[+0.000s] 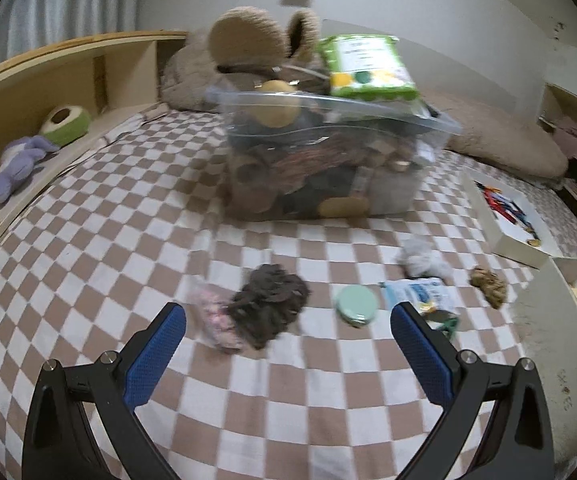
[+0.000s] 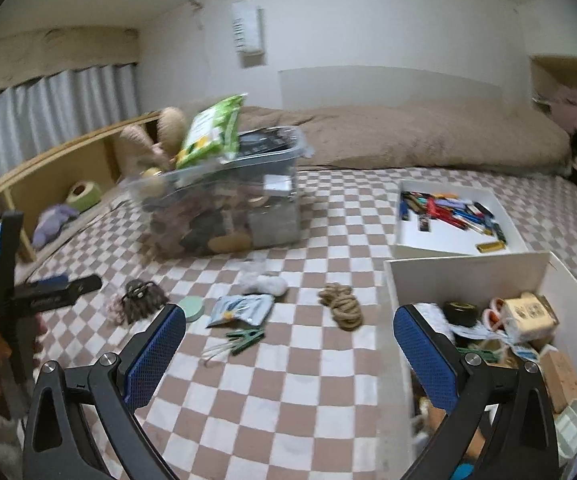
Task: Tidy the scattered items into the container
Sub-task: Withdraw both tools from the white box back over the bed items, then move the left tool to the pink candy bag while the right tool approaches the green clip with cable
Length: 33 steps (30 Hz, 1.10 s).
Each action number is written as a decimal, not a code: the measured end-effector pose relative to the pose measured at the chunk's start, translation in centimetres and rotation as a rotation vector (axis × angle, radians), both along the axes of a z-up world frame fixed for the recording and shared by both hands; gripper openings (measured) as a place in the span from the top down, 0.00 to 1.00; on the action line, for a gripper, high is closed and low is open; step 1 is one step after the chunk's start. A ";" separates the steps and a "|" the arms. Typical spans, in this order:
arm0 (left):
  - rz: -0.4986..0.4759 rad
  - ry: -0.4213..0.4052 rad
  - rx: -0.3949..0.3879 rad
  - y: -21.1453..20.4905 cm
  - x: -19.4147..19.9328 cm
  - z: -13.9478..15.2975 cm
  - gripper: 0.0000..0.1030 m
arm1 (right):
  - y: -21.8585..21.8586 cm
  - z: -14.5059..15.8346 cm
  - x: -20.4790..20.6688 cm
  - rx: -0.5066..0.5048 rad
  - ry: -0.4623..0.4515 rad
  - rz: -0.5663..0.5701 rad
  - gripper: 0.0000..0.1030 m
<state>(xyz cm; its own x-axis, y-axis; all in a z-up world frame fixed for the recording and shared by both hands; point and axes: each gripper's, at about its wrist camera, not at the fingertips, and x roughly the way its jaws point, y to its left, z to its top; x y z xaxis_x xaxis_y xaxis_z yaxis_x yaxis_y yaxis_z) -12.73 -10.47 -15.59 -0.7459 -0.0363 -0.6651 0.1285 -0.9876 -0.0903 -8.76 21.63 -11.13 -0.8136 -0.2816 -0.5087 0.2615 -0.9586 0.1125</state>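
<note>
Both grippers, left gripper point(image 1: 288, 316) and right gripper point(image 2: 289, 318), are spread wide, empty. A dark scrunchie point(image 1: 270, 304) lies between the left fingers; a green clothespin point(image 2: 246, 339) lies between the right ones.

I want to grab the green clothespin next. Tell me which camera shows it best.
The right wrist view: the green clothespin lies whole and unobstructed on the checkered bedspread. In the left wrist view, a blue finger hides most of it, leaving only a green sliver.
</note>
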 end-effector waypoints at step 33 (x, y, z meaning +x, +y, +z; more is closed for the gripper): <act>0.085 -0.300 -0.073 -5.8 -2.6 -11.0 0.00 | -10.2 -14.5 -2.4 0.153 -0.385 0.223 0.00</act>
